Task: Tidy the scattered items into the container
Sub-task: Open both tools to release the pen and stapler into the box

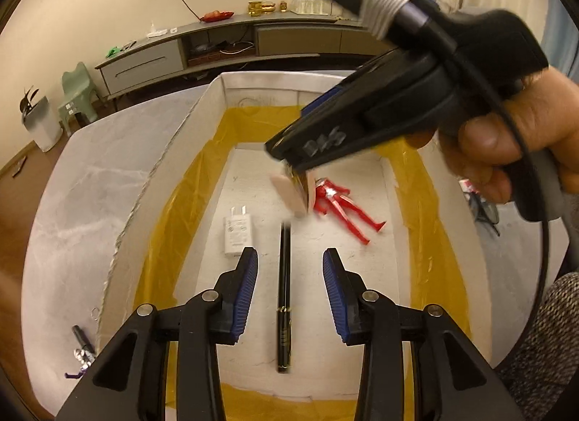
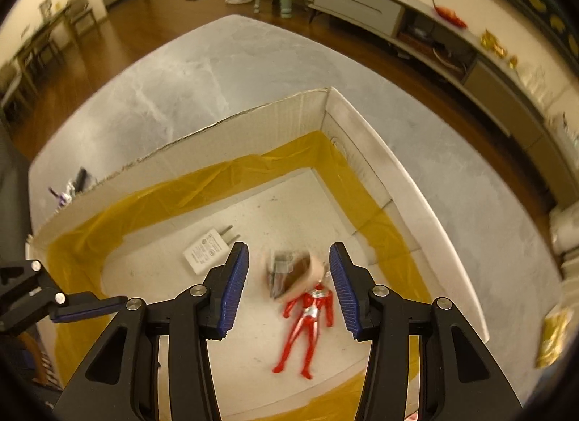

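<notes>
On a grey tabletop (image 2: 217, 70) in a living room, the white box (image 1: 217, 102) already holds charger (image 1: 237, 233), pen (image 1: 284, 294) and red figure (image 2: 307, 323) — both grippers' jaws spread, a blurred small item (image 2: 289, 272) dropping from the right gripper (image 2: 289, 290), left gripper (image 1: 289, 294) empty — strays remain outside.

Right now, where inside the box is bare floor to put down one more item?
Bare floor lies at the box's far end, beyond the charger and the red figure. The middle is crowded: charger, pen and figure, with a blurred item dropping there.

Both tongs agape: left tongs (image 1: 290, 289) level, right tongs (image 2: 289, 287) angled down, hand (image 1: 506, 153) gripping handle.
</notes>
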`<act>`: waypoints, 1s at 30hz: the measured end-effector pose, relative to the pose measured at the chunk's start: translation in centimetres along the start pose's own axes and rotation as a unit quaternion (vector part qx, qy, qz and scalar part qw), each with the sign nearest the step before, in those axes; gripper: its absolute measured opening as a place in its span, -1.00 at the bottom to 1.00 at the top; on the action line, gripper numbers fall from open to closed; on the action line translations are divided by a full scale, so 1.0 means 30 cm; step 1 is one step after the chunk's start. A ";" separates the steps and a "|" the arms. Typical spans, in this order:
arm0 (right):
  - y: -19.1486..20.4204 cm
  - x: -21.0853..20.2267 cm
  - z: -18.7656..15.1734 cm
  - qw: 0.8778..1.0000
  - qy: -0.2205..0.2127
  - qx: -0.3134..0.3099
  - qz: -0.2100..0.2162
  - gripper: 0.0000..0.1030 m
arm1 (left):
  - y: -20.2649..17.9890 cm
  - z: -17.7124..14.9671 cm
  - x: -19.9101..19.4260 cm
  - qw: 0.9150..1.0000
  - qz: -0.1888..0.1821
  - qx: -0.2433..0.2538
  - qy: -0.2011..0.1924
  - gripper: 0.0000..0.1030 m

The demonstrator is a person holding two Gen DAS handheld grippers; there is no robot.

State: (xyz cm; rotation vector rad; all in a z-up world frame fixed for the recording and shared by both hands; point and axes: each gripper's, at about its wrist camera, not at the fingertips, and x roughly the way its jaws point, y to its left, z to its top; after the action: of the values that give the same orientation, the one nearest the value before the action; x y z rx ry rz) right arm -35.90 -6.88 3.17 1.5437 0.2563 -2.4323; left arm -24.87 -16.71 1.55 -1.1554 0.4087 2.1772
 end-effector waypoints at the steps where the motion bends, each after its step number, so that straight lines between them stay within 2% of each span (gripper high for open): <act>1: -0.010 -0.004 -0.005 1.000 -0.001 0.007 0.002 -0.04 | 0.004 -0.004 0.002 1.000 -0.001 -0.001 0.003 -0.23; 8: -0.049 -0.064 -0.061 0.999 -0.007 0.037 0.026 -0.03 | 0.032 -0.034 -0.020 1.000 0.006 -0.011 0.001 -0.23; 23: 0.113 -0.191 -0.218 0.999 -0.029 -0.040 -0.002 -0.04 | -0.051 -0.057 -0.147 0.999 0.027 0.008 -0.017 -0.17; 30: 0.092 -0.269 -0.270 0.998 -0.046 -0.033 0.006 -0.04 | -0.109 -0.076 -0.210 0.999 0.034 0.014 -0.020 -0.17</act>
State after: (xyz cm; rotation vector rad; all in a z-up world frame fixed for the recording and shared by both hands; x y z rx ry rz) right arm -24.79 -6.35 7.02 1.3980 0.3041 -2.4520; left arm -18.66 -17.90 5.51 -1.0961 0.4672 2.2415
